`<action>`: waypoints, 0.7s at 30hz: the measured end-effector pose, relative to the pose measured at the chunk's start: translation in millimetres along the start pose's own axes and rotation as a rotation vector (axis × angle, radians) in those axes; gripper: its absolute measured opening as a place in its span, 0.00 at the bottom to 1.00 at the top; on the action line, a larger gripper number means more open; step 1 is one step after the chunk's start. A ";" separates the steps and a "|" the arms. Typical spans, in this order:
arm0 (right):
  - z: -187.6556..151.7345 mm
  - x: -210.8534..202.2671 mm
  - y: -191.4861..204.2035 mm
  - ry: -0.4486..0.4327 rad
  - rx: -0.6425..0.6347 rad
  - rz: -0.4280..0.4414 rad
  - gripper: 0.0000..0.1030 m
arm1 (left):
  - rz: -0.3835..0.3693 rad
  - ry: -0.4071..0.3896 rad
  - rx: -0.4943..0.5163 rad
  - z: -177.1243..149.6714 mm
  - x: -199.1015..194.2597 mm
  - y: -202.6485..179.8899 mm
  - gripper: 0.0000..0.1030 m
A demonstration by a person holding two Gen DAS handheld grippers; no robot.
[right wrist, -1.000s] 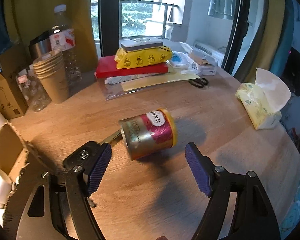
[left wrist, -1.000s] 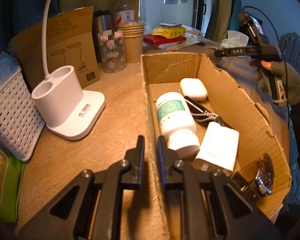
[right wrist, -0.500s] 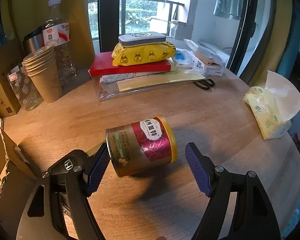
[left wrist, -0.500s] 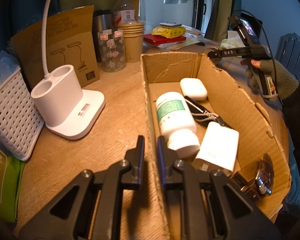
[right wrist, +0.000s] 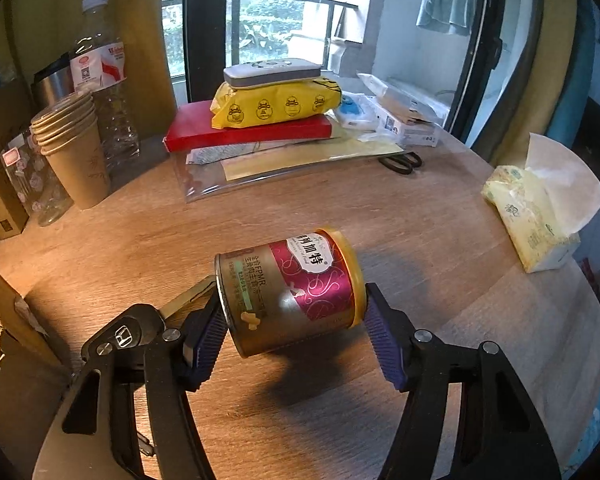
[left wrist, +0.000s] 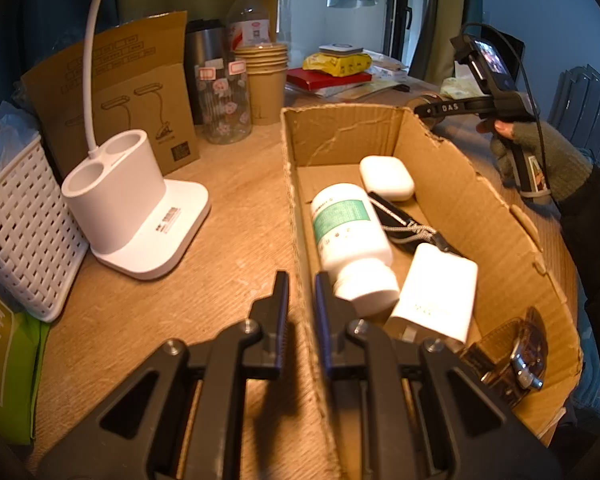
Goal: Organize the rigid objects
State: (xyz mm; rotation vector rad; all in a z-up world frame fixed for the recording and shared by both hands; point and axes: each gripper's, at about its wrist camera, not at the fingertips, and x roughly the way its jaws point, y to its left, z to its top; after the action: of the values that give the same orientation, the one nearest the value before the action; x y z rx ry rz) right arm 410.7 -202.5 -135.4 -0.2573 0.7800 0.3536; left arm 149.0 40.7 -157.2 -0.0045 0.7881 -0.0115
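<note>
A gold and magenta tin can [right wrist: 290,294] lies on its side on the wooden table, between the pads of my right gripper [right wrist: 296,328]; the pads touch both its ends. A car key [right wrist: 136,330] lies just left of it. My left gripper [left wrist: 301,300] is shut on the left wall of the cardboard box [left wrist: 300,216]. The box holds a white pill bottle [left wrist: 350,236], a white earbud case [left wrist: 386,178], a white charger [left wrist: 436,294], a black strap [left wrist: 410,230] and a watch [left wrist: 520,354]. The right gripper also shows in the left wrist view [left wrist: 424,110], beyond the box.
A white lamp base [left wrist: 140,216] and a white basket [left wrist: 16,228] stand left of the box. Paper cups [right wrist: 74,154], a water bottle [right wrist: 104,100] and a glass jar [right wrist: 34,180] stand at the back. A red box with yellow wipes [right wrist: 272,106], scissors [right wrist: 402,162] and a tissue pack [right wrist: 534,216] lie beyond the can.
My right gripper moved forward around the can and its fingers closed in until they touch the can's ends. The left gripper has not moved.
</note>
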 end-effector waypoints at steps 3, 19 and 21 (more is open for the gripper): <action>-0.8 -3.9 -0.8 -0.003 0.011 -0.002 0.66 | 0.000 0.000 0.000 0.0 0.0 -0.1 0.15; -8.4 -60.2 35.1 -0.080 -0.023 0.044 0.65 | 0.002 0.001 0.002 1.7 -0.9 0.3 0.15; -9.2 -66.7 40.5 -0.087 -0.032 0.051 0.65 | 0.002 0.001 0.002 1.7 -1.2 0.5 0.15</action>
State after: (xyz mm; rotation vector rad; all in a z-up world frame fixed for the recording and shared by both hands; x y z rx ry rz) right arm 344.6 -183.1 -97.4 -0.2507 0.6969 0.4225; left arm 149.4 41.2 -155.1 -0.0014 0.7887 -0.0102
